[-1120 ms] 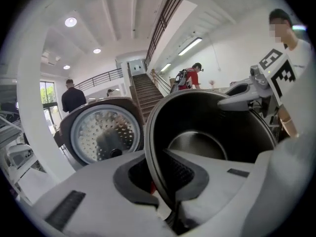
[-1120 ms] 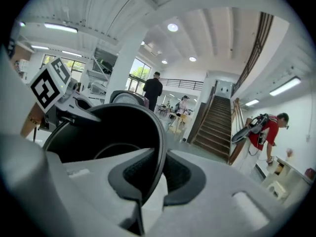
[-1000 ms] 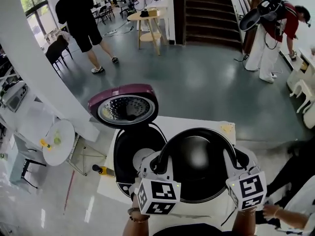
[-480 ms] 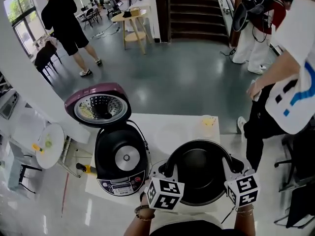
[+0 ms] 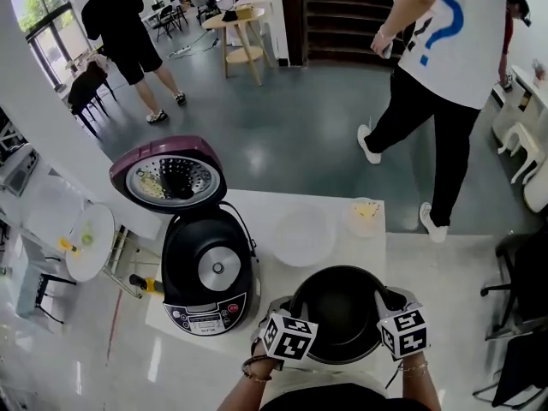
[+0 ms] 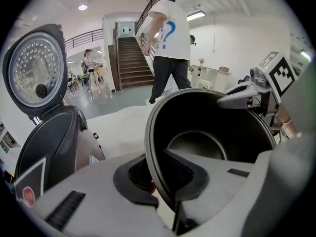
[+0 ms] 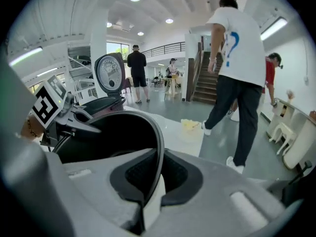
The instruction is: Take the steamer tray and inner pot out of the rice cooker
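- The white table has a smooth, matt top and stands on a glossy grey-green floor that mirrors the ceiling lights.
- A dark staircase rises at 12 o'clock in the head view, and a pale wooden stool table stands at 11 o'clock.
- A person in a white T-shirt walks at 1 o'clock. A person in black stands at 10 o'clock.
- The rice cooker is a rounded black body with a silvery heating disc in its hollow. Its maroon lid is tipped open at its 12 o'clock, showing a perforated metal liner.
- The inner pot is out of the cooker, at the cooker's 4 o'clock by the table's near edge. It is round, dark and smooth, with a thin rim. No view shows whether its base touches the table.
- The left tongs pinch the pot's rim at its 9 o'clock between ribbed black pads.
- The right tongs pinch the rim at 3 o'clock.
- A white round tray lies at the pot's 12 o'clock, and a small pale bowl with yellowish contents at 1 o'clock.
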The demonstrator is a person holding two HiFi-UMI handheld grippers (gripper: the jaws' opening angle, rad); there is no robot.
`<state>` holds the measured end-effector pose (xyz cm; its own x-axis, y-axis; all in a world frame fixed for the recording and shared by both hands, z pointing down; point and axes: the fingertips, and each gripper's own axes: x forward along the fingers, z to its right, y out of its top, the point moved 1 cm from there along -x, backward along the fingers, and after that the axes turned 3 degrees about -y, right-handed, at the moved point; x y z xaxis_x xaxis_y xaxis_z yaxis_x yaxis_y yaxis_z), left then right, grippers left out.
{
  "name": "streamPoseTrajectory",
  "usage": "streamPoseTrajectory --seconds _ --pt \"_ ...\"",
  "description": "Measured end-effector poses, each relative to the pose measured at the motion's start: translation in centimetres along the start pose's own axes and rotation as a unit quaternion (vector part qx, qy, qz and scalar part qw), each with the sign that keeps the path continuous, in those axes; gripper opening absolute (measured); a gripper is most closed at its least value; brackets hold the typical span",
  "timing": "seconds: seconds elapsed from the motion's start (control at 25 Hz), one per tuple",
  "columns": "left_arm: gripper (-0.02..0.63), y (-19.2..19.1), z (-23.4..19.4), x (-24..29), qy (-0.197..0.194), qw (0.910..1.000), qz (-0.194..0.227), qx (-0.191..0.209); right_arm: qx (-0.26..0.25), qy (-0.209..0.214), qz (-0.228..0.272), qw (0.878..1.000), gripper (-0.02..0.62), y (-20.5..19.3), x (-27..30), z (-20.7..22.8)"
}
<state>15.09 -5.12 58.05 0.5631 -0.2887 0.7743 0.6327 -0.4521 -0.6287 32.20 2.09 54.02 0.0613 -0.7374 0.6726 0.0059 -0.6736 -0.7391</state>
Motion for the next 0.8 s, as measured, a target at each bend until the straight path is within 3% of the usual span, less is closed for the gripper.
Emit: streamPoseTrajectory --seconds 0.28,0.8 --pt "0.032 -4.1 -1.3 3.2 0.000 0.9991 -0.027 -0.032 0.010 0.027 -0.024 0.999 0.015 -3.6 4.3 -1.4" --pt "0.034 -4.3 -2.4 3.6 0.001 0.9976 0.007 -0.068 0.015 0.031 -0.016 0.999 0.017 -4.3 5.9 -1.7"
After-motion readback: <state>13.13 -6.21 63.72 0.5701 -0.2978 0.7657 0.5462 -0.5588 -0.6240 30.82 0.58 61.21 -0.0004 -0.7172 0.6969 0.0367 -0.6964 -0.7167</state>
